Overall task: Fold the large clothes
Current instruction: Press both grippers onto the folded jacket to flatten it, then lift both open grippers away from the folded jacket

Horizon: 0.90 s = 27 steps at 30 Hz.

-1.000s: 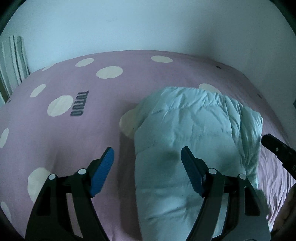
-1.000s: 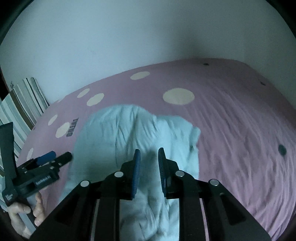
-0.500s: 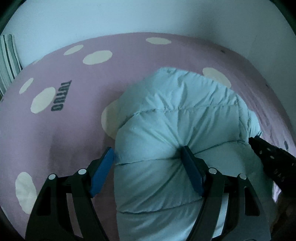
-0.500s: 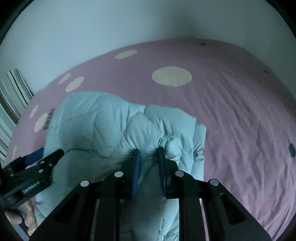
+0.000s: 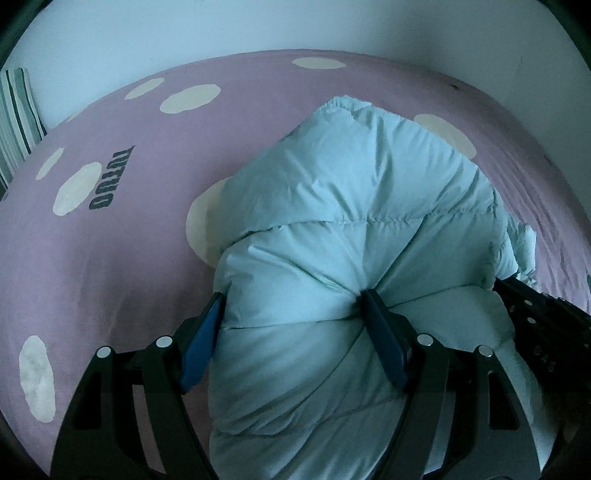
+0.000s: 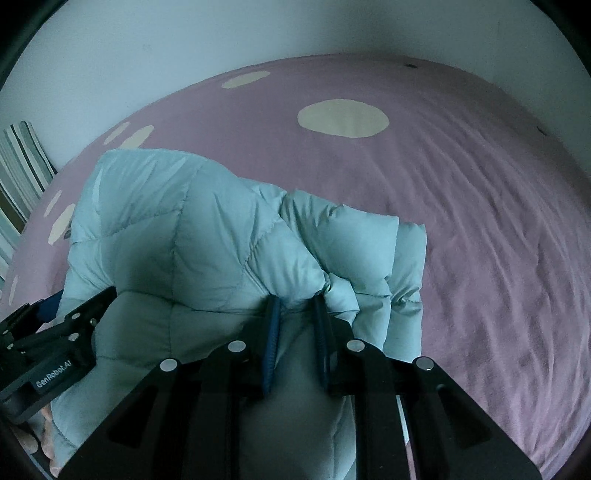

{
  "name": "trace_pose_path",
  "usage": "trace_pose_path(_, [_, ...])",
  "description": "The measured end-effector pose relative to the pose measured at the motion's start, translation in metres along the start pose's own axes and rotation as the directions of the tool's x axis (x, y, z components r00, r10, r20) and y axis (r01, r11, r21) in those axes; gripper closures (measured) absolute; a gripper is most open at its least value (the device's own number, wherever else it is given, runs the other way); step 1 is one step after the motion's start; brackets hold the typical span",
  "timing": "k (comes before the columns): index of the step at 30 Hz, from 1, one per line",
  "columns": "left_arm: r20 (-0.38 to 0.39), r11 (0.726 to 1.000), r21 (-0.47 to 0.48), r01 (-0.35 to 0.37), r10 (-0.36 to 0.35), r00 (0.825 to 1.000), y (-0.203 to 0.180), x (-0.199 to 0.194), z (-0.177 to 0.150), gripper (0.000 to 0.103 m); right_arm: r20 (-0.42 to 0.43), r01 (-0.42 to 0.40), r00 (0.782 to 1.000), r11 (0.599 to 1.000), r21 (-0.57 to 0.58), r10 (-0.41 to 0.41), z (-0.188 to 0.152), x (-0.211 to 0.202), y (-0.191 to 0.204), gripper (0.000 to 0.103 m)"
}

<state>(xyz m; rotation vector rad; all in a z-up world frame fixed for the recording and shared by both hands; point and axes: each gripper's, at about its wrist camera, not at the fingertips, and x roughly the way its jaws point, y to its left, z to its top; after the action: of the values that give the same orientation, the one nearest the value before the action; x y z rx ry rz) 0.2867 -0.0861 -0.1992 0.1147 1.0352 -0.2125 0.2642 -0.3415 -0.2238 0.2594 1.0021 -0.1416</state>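
The right gripper has its jaws drawn close together, pinching a gathered fold of the pale blue puffer jacket between the blue pads. The left gripper stands much wider, with a thick puffed bulge of the same jacket filling the gap and both pads pressed into its sides. The jacket is bunched in a quilted heap in front of both grippers, lying on a bed covered by a pink sheet with cream spots and dark lettering. A striped pillow sits at the bed's far left edge, against a pale wall.
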Motion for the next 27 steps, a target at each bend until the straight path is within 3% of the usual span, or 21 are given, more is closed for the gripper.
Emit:
trace_pose_path(11, [-0.015, 1.000, -0.010, 0.015, -0.016, 1.000, 0.003, 0.004, 0.003, 0.027, 0.026, 0.012, 1.000, 1.000, -0.011, -0.012, 0.001, 0.001, -0.001, 0.086])
trace_pose_path(17, [0.020, 0.998, -0.038, 0.054, -0.053, 0.998, 0.018, -0.031, 0.005, 0.028, 0.076, 0.016, 0.997, 1.000, -0.012, -0.015, 0.003, -0.030, 0.003, 0.082])
trace_pose_path(23, [0.122, 0.993, -0.070, 0.093, -0.084, 0.989, 0.049, -0.096, -0.028, 0.028, 0.151, -0.087, 0.985, 0.996, -0.015, 0.088, -0.019, -0.098, 0.008, 0.081])
trace_pose_path(27, [0.083, 0.992, -0.062, 0.106, -0.101, 0.991, 0.051, -0.097, -0.063, 0.028, 0.118, -0.110, 0.986, 0.992, -0.068, 0.118, -0.052, -0.109, 0.016, 0.081])
